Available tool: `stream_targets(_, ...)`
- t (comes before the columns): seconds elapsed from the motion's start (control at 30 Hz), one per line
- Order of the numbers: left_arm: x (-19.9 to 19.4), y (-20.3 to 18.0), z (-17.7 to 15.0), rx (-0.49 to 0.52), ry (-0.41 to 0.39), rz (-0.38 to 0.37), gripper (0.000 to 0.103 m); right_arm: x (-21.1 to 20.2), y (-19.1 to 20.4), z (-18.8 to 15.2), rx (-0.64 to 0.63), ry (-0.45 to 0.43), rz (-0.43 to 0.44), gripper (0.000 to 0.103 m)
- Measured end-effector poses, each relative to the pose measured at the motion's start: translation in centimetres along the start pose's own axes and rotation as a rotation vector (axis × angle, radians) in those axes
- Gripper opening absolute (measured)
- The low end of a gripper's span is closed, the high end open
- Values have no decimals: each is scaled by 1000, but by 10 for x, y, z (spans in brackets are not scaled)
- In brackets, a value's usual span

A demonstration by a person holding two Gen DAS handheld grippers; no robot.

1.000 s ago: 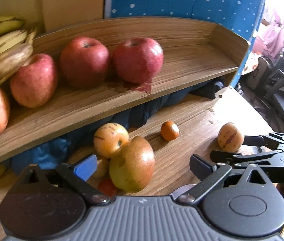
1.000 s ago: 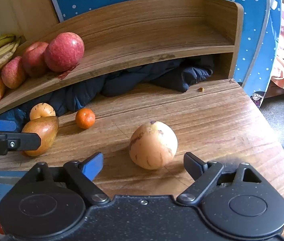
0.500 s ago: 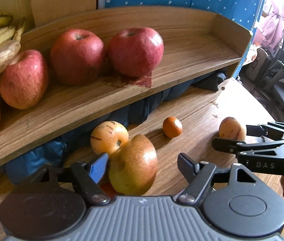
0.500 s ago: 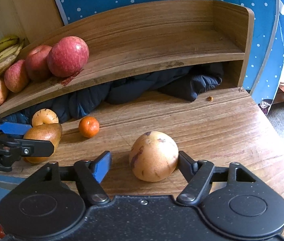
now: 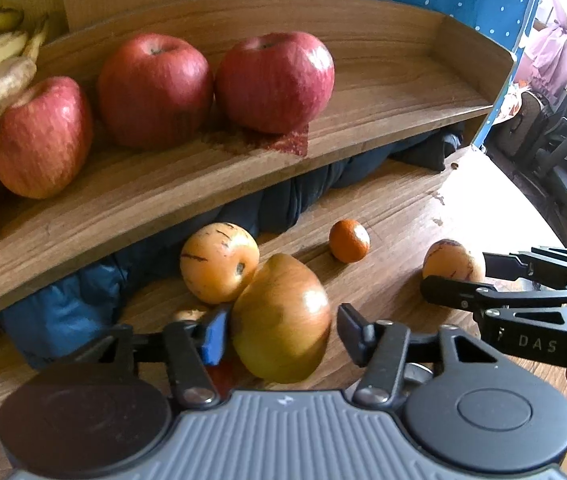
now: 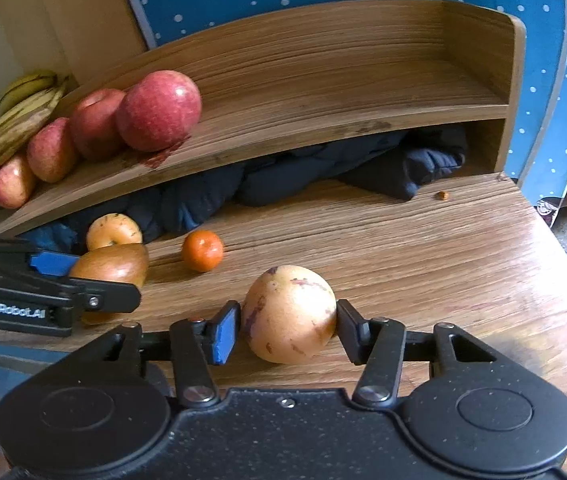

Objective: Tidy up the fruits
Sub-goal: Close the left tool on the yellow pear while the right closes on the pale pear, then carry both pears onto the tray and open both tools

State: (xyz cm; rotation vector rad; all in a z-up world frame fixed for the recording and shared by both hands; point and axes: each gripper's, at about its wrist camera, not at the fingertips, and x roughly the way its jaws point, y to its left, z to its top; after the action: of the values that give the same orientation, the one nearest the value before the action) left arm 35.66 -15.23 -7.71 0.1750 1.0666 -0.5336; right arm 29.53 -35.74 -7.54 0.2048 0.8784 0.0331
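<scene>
A: Both sets of jaws stood wide a second ago; now they are closing. Left gripper [image 5: 279, 330] brackets the brownish pear [image 5: 283, 320] on the wooden table [image 6: 423, 264]: blue pad at its skin, the other finger with a slim gap. Not yet clamped.

B: Right side?

A: Right gripper [image 6: 287, 330] has both pads touching the speckled yellow fruit [image 6: 289, 314], which rests on the table.

B: Legible text?

A: "GenRobot.AI" on the left gripper's body, seen from the right wrist; "DAS" on the right gripper's, seen from the left wrist.

B: Other fruit?

A: Red apples [image 5: 273, 80] and bananas [image 6: 23, 112] on the shelf [image 6: 323, 128]; a mandarin [image 6: 202, 250] loose on the table.
</scene>
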Motion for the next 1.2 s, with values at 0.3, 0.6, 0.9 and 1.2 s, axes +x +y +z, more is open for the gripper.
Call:
stream_targets(0.3,8,-8,5,4,11,1,56,2,8,0,-22,6,25,52)
stream_targets(0.6,9,-15,3,-22,45,18,55,1,9,1,-24,9,33,52)
stream_targets(0.9,-3,-31,-8,-48,36,15,55,-14,8,-4,-26,-1,66,52)
stream_targets(1.2,-26,-49,-31,-94,8,35,55,-39,13,-17,-68,-5,105,52)
